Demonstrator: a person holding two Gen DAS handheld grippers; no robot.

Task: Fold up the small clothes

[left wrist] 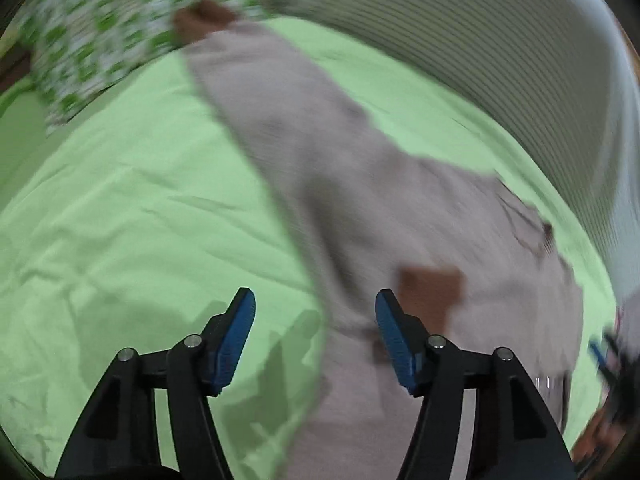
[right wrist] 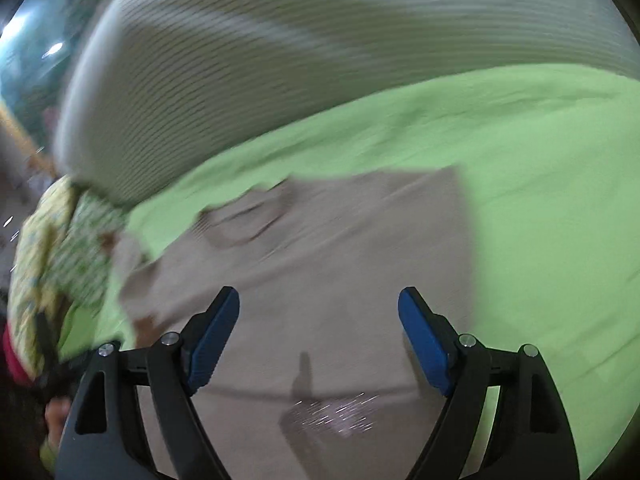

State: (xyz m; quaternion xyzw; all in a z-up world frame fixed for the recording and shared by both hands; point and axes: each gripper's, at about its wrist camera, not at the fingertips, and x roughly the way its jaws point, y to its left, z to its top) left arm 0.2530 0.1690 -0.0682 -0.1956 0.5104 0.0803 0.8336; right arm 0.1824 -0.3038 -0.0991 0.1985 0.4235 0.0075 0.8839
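Beige knit, a small top (left wrist: 360, 208), lies spread on the green sheet (left wrist: 120, 220), and both pictures are smeared with motion blur. In the left wrist view the left gripper (left wrist: 315, 300) stands with its blue pads (left wrist: 236, 340) wide apart and nothing between them; the top's edge runs just ahead of the gap, its body ahead and to the right, one long sleeve reaching far ahead to a brown cuff (left wrist: 204, 18). A brown patch (left wrist: 430, 292) sits just beyond the right-hand pad. Far ahead and left lies a green-and-white patterned cloth (left wrist: 92, 36); a ribbed grey cushion (left wrist: 460, 48) curves across ahead and to the right.

In the right wrist view the right gripper (right wrist: 319, 304) also gapes, pads clear of the fabric. The top (right wrist: 340, 248) fills the space below and ahead of it, neckline (right wrist: 244, 220) ahead and left, a straight edge ahead and right. The glittery print (right wrist: 340, 414) shows close in, between the fingers. The cushion (right wrist: 280, 60) rises beyond.
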